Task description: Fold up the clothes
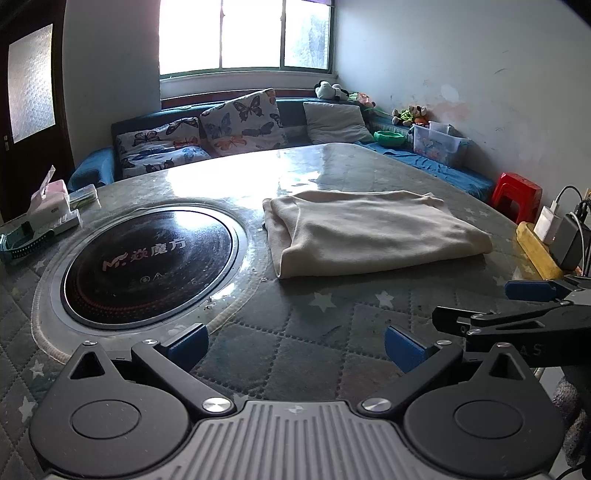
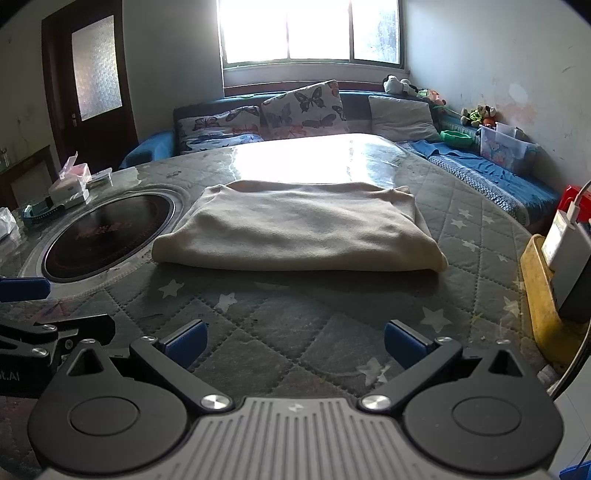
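Cream garment (image 2: 295,225): soft, fleecy knit, folded into a thick rectangular pad, edges rounded, near fold plump. It lies flat on the tabletop (image 2: 295,325), at 12 o'clock from the right tool (image 2: 294,343), toward 1 o'clock from the left tool (image 1: 294,347).

Tabletop cover: grey-green quilted fabric, diamond stitching, pale stars, under a glossy clear sheet that glares white by the window (image 1: 245,35).

Round black glass induction hob (image 1: 147,262) is sunk into the tabletop, metal ring around it, just beside the garment's left edge, apart from it.

Both tools: black arms, blue pads, spread wide, nothing between them, hovering over bare quilting short of the garment.

Around: tissue box (image 1: 50,205) at 10 o'clock from the left tool; yellow tray (image 2: 543,295) with white charger and cables at 3 o'clock from the right tool; red plastic stool (image 1: 515,197) beyond. Far side: blue sofa, butterfly-print cushions (image 1: 240,122), plush toys on the ledge.
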### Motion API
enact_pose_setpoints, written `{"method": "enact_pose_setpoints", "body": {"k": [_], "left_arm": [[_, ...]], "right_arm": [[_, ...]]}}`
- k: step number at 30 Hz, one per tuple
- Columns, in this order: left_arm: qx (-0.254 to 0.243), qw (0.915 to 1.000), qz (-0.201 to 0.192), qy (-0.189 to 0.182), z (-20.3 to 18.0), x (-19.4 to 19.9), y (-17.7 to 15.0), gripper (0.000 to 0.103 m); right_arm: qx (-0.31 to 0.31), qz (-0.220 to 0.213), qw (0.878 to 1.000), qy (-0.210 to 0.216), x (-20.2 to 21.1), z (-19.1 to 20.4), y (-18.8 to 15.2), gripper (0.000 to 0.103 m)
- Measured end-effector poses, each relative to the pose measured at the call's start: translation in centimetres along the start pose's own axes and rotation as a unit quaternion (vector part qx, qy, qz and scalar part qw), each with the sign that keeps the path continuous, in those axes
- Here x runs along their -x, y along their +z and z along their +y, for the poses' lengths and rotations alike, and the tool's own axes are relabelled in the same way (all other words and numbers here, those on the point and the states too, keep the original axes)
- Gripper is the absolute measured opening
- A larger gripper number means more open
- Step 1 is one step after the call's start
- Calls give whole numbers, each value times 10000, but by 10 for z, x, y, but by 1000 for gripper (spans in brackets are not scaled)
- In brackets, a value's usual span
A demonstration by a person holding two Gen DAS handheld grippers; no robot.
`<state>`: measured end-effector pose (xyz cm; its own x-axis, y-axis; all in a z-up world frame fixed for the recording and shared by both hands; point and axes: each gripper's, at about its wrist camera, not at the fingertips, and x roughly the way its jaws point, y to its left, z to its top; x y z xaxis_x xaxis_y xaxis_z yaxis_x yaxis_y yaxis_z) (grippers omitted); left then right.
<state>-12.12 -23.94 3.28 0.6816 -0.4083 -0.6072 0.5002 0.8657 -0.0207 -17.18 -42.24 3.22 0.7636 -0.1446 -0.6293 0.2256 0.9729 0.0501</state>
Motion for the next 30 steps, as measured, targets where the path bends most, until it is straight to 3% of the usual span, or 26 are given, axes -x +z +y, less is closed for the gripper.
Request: {"method": "enact_pose_setpoints", "body": {"k": [30], "left_arm": [[6,9999,158,-46,0,-12,7,103]], "right_arm": [[-82,96,9999,-22,-11,-3,5,103]]}}
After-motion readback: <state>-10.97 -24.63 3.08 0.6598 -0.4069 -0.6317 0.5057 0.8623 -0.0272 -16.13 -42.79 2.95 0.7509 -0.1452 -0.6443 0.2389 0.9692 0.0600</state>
